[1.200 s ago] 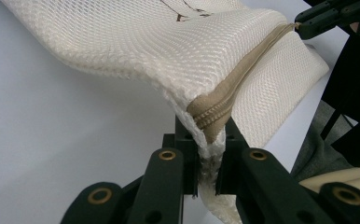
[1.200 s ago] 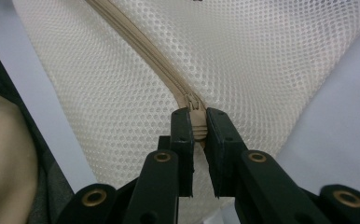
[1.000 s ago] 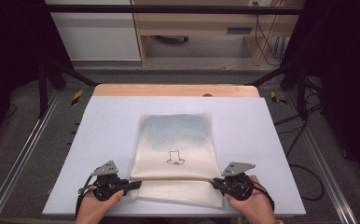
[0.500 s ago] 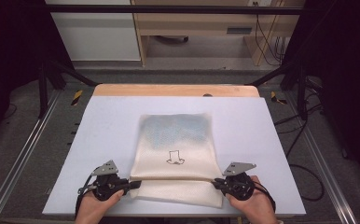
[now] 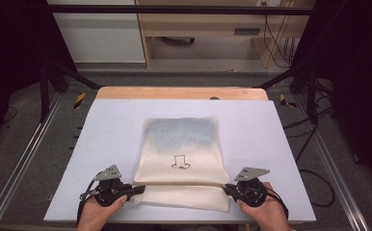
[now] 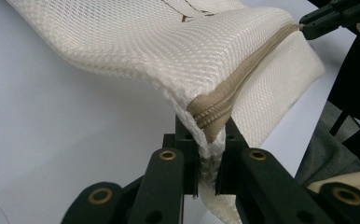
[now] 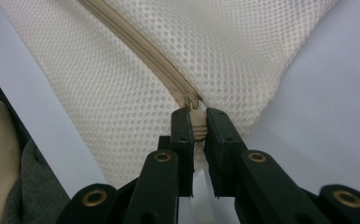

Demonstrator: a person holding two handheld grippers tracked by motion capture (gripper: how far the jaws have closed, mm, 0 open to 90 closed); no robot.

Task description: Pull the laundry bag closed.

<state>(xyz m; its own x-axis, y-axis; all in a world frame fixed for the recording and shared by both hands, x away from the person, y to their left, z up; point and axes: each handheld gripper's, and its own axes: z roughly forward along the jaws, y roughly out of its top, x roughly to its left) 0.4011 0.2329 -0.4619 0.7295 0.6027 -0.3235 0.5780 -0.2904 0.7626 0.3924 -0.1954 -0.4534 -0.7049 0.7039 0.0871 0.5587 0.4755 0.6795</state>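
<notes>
both claws clamp the mesh bag zipper ends near the table edge

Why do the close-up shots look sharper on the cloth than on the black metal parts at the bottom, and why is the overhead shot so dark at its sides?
Left gripper view: the mesh bag and its zipper are crisp; the nearest jaw links blur. Right gripper view: the zipper pull is sharp, the bottom edge soft. High view: light falls evenly on the table, with no glare; the surroundings stay in shadow.

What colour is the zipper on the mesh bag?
Tan-beige zipper on the cream mesh bag; the right gripper view shows it best.
</notes>
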